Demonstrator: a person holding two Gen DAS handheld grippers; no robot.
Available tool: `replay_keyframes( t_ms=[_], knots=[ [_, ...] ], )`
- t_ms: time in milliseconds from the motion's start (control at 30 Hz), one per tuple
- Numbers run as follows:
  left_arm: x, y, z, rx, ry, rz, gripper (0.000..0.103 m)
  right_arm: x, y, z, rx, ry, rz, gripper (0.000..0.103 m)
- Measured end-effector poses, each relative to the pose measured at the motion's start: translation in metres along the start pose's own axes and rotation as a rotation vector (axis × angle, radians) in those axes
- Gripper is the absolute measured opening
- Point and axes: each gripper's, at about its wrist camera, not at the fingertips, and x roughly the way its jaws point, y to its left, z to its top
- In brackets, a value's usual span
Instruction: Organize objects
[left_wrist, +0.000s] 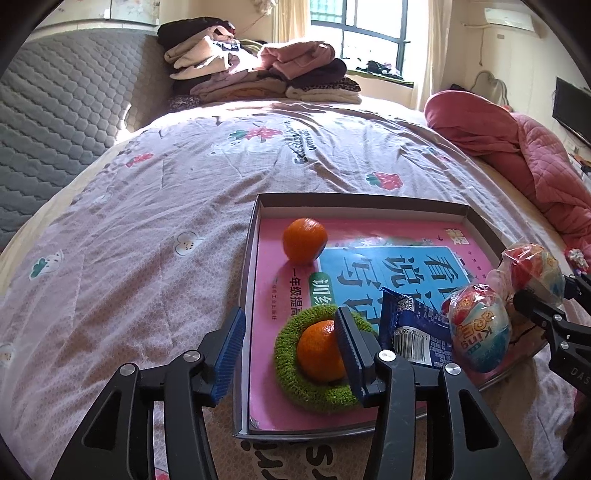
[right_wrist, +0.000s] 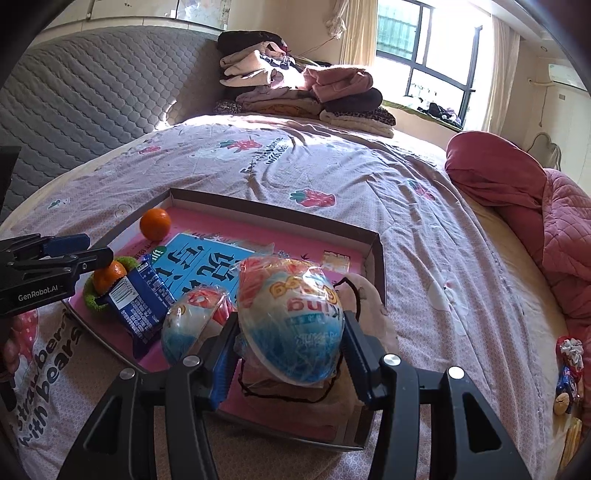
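Your left hand-held gripper (left_wrist: 290, 345) hangs over the near left corner of the shallow grey cardboard tray (left_wrist: 255, 221) on the pink strawberry-print bedspread (left_wrist: 147, 221). Its jaws stand apart with nothing clamped; the left pad is outside the tray wall, the right pad just beside the small orange tangerine (left_wrist: 319, 350). That fruit sits cupped in the fuzzy green ring (left_wrist: 288, 365), which likely keeps it from rolling.

Your right hand-held gripper (right_wrist: 290, 354) is clamped on the large plastic-wrapped toy egg (right_wrist: 291, 321), pads pressing both flanks, egg on its side above the folded pink cloth pouch (right_wrist: 369, 295) at the tray's near right. Looks like a placement in progress; not released yet.

Already in the tray: second loose tangerine (left_wrist: 304, 240) at the far left, blue foil snack packet (left_wrist: 413, 332), smaller wrapped egg (right_wrist: 192, 321) beside the held one, all on the pink-and-blue book cover (left_wrist: 369, 266) lining the floor.

More wrapped bits (right_wrist: 567, 369) lie on the bed well off to the right, so sorting probably isn't finished.
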Motion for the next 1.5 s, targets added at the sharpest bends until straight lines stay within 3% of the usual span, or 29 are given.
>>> replay_keyframes(
  t_ms=[467, 600, 1500],
  knots=[
    [-0.007, -0.003, -0.001, 0.014, -0.001, 0.004, 0.052, -0.006, -0.003, 0.003, 0.009, -0.012, -0.005, 0.052],
    [-0.012, -0.006, 0.0, 0.015, -0.01, 0.004, 0.059, -0.011, -0.003, 0.005, 0.01, -0.026, -0.007, 0.052],
    [-0.056, -0.03, 0.01, 0.042, -0.066, 0.0, 0.072, -0.052, -0.009, 0.015, 0.03, -0.116, 0.005, 0.053]
  ],
)
